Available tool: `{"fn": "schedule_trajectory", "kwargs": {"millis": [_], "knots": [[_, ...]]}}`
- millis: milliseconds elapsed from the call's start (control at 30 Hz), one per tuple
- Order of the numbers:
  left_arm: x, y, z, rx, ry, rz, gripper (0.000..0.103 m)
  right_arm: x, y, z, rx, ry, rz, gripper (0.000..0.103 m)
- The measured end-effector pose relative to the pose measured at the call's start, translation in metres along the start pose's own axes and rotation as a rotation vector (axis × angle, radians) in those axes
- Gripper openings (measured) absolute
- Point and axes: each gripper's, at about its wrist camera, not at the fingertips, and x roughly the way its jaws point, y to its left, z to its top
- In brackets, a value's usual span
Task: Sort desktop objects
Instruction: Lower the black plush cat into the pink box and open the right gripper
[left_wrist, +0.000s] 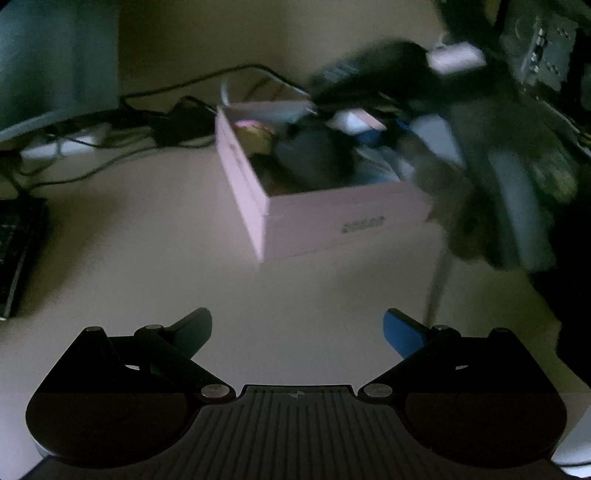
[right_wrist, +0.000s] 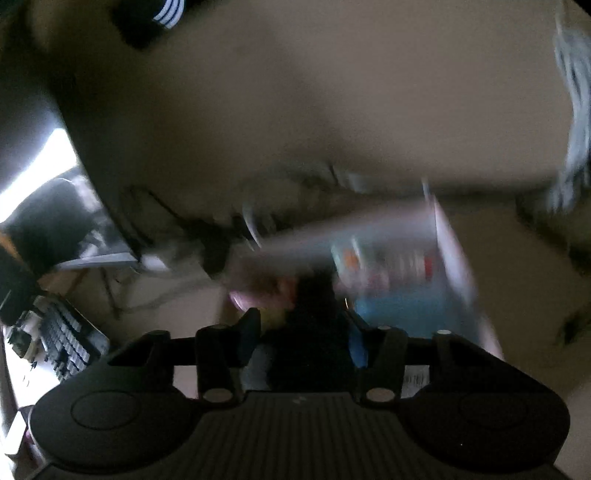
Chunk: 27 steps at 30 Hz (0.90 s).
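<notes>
Left wrist view shows the pale pink cardboard box (left_wrist: 332, 218) on the matte beige desk (left_wrist: 147, 240), already holding a dark rounded object (left_wrist: 314, 158) and other items; the left gripper (left_wrist: 297, 328) hangs spread and empty. The right gripper (right_wrist: 303, 339) seems to clench something dark over the box, though blur hides what. Likely next: release it inside.

A pale pink open box (left_wrist: 343, 218) is sitting on the desk (left_wrist: 147, 266) towards its far edge, holding a dark rounded object (left_wrist: 310, 155) and blurred small items.
</notes>
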Motion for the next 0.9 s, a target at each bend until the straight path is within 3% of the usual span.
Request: {"fn": "schedule_trajectory", "kwargs": {"millis": [167,333,400,433,467,600,733,900], "knots": [[0.006,0.015,0.005,-0.057,0.0,0.057,0.102,-0.035,-0.015,-0.021,-0.037,-0.042,-0.006,0.05],[0.016,0.002,0.024,0.022,-0.047,0.061,0.102,-0.051,-0.027,-0.015,-0.002,-0.063,-0.019,0.061],[0.019,0.0,0.031,0.039,-0.063,0.049,0.102,-0.072,-0.032,-0.013,-0.011,-0.131,-0.023,0.078],[0.021,-0.001,0.034,0.047,-0.069,0.04,0.102,-0.085,-0.037,-0.012,0.0,-0.17,-0.018,0.095],[0.024,-0.003,0.035,0.054,-0.075,0.035,0.102,-0.098,-0.045,-0.012,0.02,-0.208,-0.011,0.103],[0.042,-0.006,0.044,0.049,-0.091,0.01,0.102,-0.105,-0.081,-0.009,0.123,-0.204,0.003,0.103],[0.062,-0.008,0.051,0.006,-0.095,-0.051,0.102,-0.071,-0.108,-0.002,0.224,-0.145,-0.021,0.103],[0.067,-0.005,0.056,-0.017,-0.114,-0.104,0.102,-0.03,-0.105,0.006,0.258,-0.03,0.123,0.103]]}}
